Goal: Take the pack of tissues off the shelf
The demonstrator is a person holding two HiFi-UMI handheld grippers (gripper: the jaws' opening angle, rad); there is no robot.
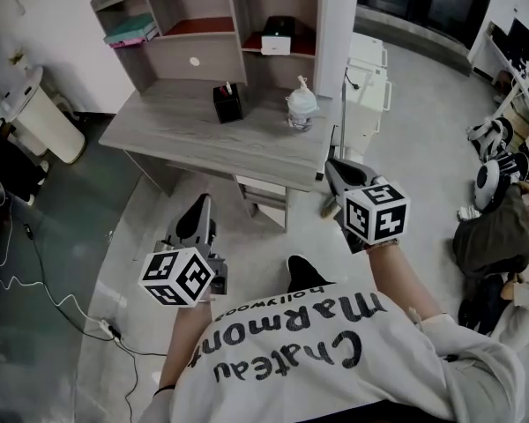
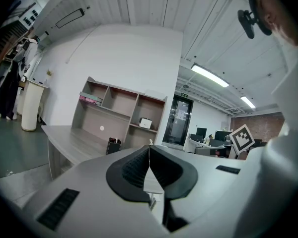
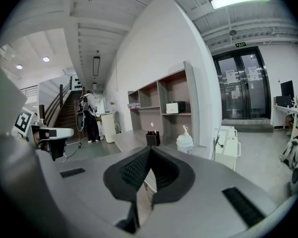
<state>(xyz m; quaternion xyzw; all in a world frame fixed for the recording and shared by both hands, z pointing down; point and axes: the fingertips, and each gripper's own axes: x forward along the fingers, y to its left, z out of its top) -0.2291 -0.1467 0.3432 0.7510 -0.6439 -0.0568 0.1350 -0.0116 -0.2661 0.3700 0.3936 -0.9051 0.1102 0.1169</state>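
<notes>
1. The left gripper (image 1: 199, 206) and the right gripper (image 1: 332, 169) are both pressed together on nothing, well short of the desk (image 1: 185, 135).
2. The white pack (image 1: 276, 43), probably the tissues, sits in the right-hand shelf compartment.
3. Arriving with the jaws unopened would shove it deeper.
4. A low reach could topple the bottle (image 1: 301, 106) or the pen holder (image 1: 227, 103).

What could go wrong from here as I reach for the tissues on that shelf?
1. The left tool and right tool are both shut and empty. Arriving at the shelf like that would probably push things back rather than grip them.
2. The bottle and pen holder stand on the desk in front of the shelf. A low reach over them could knock them over.
</notes>
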